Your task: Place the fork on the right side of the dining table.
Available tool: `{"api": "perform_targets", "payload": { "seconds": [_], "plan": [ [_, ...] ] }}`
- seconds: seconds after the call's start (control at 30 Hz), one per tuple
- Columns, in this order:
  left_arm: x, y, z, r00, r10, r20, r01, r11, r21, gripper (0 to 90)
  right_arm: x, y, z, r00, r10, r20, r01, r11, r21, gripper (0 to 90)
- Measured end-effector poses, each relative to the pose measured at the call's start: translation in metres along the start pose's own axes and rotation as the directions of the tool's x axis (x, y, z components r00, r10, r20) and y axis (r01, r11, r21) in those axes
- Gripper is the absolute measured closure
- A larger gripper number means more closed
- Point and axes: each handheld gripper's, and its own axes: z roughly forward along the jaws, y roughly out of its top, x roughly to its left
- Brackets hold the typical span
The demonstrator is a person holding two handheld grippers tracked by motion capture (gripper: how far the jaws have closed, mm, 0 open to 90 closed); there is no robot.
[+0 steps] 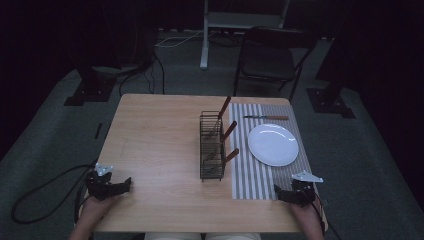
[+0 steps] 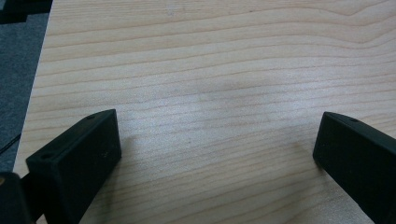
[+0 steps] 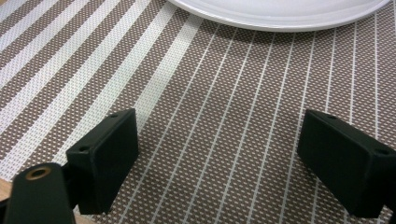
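Resting both hands at the lower edge of the high view, we are holding the left claw (image 1: 125, 185) at the lower left of the worktop (image 1: 160, 150) and the right claw (image 1: 280, 194) at the lower right, on the near end of the striped mat (image 1: 250, 180). Both claws are standing wide apart with nothing between them: bare wood is showing under the left one (image 2: 217, 140), striped weave under the right (image 3: 217, 154). The white plate (image 1: 273, 145) is sitting on the mat, right of centre, near the right claw. A wire rack (image 1: 212, 147) holding wooden-handled cutlery is standing at mid-frame, and a knife (image 1: 266, 117) is lying above the plate.
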Motion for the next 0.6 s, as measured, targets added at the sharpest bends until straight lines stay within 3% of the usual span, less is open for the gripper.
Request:
{"api": "perform_targets", "payload": {
  "seconds": [0.3,0.6],
  "plan": [
    [0.0,0.0,0.0,1.0,0.0,0.0,0.0,1.0,0.0,1.2,-0.001,0.0048,-0.0017,0.9999,-0.008,-0.007,0.008,0.999,0.041,15.2],
    [0.0001,0.0,0.0,1.0,0.001,0.0,-0.001,1.0,0.001,1.2,0.0035,0.0053,-0.0071,0.9964,-0.008,-0.084,0.014,0.998,0.062,16.2]
  ]
}}
